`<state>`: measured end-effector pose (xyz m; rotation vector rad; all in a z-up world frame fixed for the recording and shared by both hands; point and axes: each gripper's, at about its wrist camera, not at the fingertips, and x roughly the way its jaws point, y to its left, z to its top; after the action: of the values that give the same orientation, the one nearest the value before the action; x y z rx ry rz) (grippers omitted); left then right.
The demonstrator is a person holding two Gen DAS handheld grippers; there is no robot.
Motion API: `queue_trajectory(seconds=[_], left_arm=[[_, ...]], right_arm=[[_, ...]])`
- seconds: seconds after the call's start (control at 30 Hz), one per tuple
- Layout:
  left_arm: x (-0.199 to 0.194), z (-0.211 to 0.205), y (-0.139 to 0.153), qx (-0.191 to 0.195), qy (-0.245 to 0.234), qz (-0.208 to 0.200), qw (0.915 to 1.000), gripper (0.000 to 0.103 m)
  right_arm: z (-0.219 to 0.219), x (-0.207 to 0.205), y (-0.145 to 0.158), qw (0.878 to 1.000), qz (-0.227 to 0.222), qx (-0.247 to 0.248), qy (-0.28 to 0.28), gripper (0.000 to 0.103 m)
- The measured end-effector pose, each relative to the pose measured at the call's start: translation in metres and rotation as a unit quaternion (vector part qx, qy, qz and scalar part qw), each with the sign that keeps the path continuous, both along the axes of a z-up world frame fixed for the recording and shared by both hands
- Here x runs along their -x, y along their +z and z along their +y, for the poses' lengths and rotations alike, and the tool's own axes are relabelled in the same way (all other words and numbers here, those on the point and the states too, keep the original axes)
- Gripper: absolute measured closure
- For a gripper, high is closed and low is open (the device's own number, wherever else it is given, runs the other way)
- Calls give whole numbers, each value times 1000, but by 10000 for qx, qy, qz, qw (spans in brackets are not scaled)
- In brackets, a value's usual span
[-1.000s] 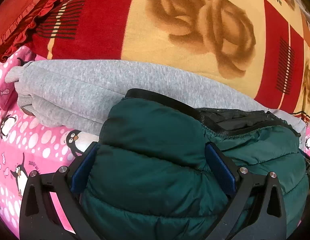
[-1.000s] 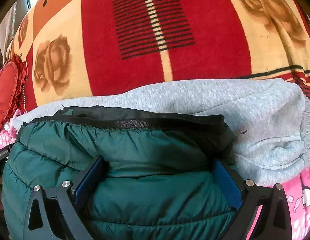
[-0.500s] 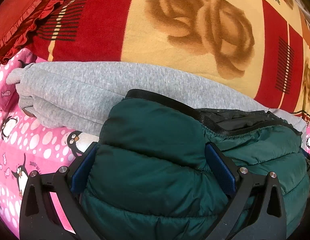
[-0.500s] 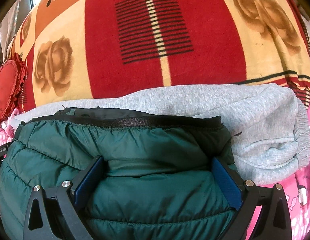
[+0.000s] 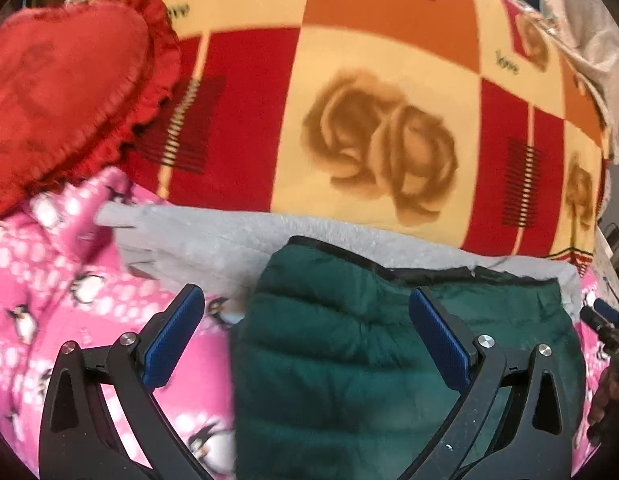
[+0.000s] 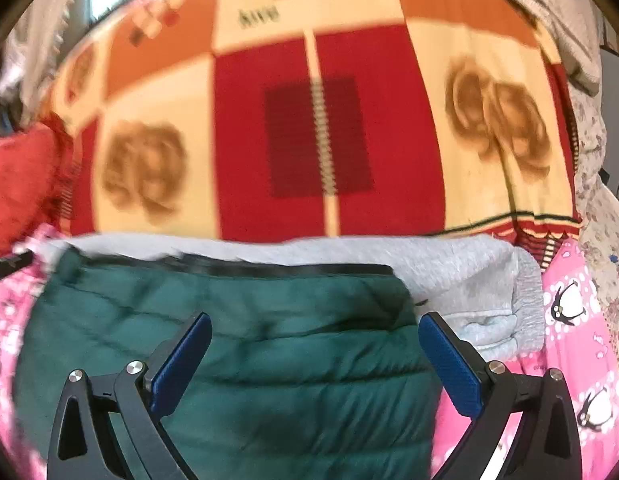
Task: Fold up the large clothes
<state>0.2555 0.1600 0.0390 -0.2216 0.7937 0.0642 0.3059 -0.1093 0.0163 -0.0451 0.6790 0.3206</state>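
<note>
A folded dark green puffer jacket [image 5: 349, 344] lies on the pink penguin sheet [image 5: 49, 280], its black-trimmed edge resting against a folded grey sweat garment [image 5: 213, 240]. My left gripper [image 5: 305, 340] is open and empty, held above the jacket's left end. In the right wrist view the jacket [image 6: 269, 340] fills the lower middle and the grey garment [image 6: 469, 276] lies behind and to its right. My right gripper [image 6: 315, 360] is open and empty above the jacket's right end.
A red, orange and cream rose-patterned blanket [image 5: 381, 120] rises behind the clothes. A red heart-shaped frilled cushion [image 5: 65, 92] sits at the far left. The right gripper's tip [image 5: 605, 320] shows at the left wrist view's right edge.
Both grippers have pulled back and up from the jacket; it no longer bulges between the fingers. The views are wider and blurred by motion.
</note>
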Motion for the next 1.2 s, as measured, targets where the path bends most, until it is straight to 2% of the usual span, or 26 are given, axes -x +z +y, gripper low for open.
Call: queue_trajectory(seconds=[0.07, 0.17, 0.23, 0.27, 0.3, 0.37, 0.43, 0.47, 0.5, 0.63, 1.03, 1.2], left_arm=[[18, -2, -3, -11, -64, 141, 9999, 0], [37, -10, -24, -10, -177, 433, 9989, 0], [43, -18, -42, -72, -243, 650, 9976, 0], [43, -23, -58, -39, -264, 896, 9956, 0], [45, -21, -67, 90, -240, 956, 9951, 0], [48, -11, -79, 656, -122, 929, 9934, 0], [49, 4, -94, 1484, 10, 1053, 9833, 0], [49, 8, -99, 1730, 22, 1087, 9789, 0], [51, 9, -101, 1817, -1, 1070, 9775, 0], [54, 5, -99, 1768, -61, 995, 9792, 0], [58, 0, -102, 1584, -97, 702, 9848, 0], [65, -3, -106, 1426, -94, 356, 9891, 0]], right_arm=[[4, 16, -1, 9997, 86, -168, 135, 1], [11, 36, -18, 9983, 299, -383, 308, 1], [15, 42, -38, 9979, 484, -254, 356, 1], [18, 41, -52, 9968, 688, -121, 378, 0], [19, 41, -62, 9960, 783, -88, 414, 0], [14, 46, -69, 9973, 522, -233, 453, 0], [12, 49, -73, 9977, 369, -274, 495, 0], [12, 50, -75, 9979, 292, -288, 505, 0], [12, 52, -77, 9981, 194, -289, 508, 0], [11, 64, -85, 9976, -259, -366, 534, 0], [7, 70, -89, 9966, -459, -448, 518, 0], [7, 70, -89, 9966, -449, -457, 521, 0]])
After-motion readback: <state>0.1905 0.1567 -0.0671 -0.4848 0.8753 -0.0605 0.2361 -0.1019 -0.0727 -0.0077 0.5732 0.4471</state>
